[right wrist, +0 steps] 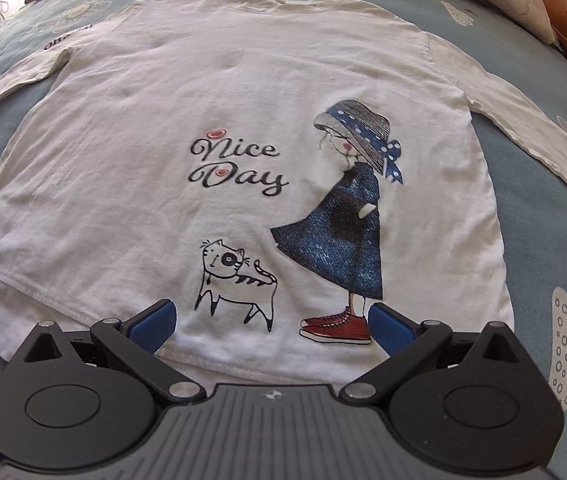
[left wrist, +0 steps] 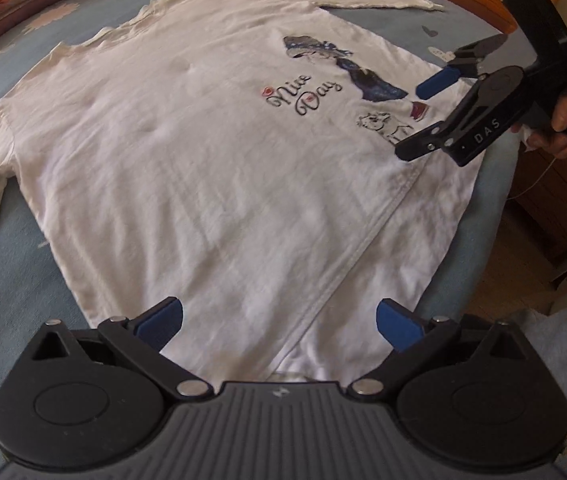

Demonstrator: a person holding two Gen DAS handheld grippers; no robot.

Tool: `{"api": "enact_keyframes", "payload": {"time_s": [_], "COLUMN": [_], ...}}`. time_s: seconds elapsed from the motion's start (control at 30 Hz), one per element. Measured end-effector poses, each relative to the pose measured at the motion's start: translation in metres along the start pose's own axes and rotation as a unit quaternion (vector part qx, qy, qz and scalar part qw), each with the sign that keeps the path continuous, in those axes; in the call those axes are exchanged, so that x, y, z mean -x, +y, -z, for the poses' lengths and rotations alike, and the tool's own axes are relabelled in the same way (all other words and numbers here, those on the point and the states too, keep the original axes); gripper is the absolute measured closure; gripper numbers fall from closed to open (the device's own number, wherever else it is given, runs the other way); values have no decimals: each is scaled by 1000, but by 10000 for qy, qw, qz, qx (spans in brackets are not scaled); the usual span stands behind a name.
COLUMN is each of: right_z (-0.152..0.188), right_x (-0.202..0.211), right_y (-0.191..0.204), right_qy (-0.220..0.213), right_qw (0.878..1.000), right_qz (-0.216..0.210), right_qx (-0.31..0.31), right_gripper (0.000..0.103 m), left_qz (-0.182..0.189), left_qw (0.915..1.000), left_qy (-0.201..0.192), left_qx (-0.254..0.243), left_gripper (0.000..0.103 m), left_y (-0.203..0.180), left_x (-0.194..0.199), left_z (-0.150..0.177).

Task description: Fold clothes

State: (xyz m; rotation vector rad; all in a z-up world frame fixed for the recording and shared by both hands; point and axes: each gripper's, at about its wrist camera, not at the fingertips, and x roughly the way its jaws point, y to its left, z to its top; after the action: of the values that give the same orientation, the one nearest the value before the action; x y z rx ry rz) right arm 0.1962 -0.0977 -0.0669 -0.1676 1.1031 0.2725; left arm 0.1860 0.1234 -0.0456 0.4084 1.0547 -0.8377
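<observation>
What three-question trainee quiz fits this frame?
1. True or false: the white long-sleeved cotton shirt lies spread flat, print up, on the blue patterned bedsheet.
2. What words are printed on it?
3. The right claw is: A) open above the hem, B) shut on a sleeve, C) out of view.

Key: 1 true; 2 "Nice Day"; 3 A. The left claw is open too.

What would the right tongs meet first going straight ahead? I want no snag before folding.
Probably the white shirt itself: the open right tongs point low over its hem toward the cat print. Height above the cloth is unclear.
</observation>
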Motion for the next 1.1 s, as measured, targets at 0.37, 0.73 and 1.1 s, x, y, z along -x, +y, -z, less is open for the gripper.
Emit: {"api": "enact_keyframes", "payload": {"time_s": [0.37, 0.73, 1.1], "right_z": [27, 19, 49], "right_x": [-1, 3, 8], "right_y": [4, -34, -64], "right_qy": [-125, -16, 251], "right_qw": [9937, 9976, 9993], "right_qz": [-467, -91, 118], "right_qx": [1007, 689, 246], "right_gripper": [0, 0, 0], "left_qz": [322, 195, -63], "left_qw": [9986, 9994, 9998], "left_qy": [398, 26, 22], "left_qx": [-123, -293, 179], "left_gripper": [1, 1, 0], "left_y": [-44, -50, -54], "left_x": [-18, -36, -43], "left_z": [16, -32, -26]}}
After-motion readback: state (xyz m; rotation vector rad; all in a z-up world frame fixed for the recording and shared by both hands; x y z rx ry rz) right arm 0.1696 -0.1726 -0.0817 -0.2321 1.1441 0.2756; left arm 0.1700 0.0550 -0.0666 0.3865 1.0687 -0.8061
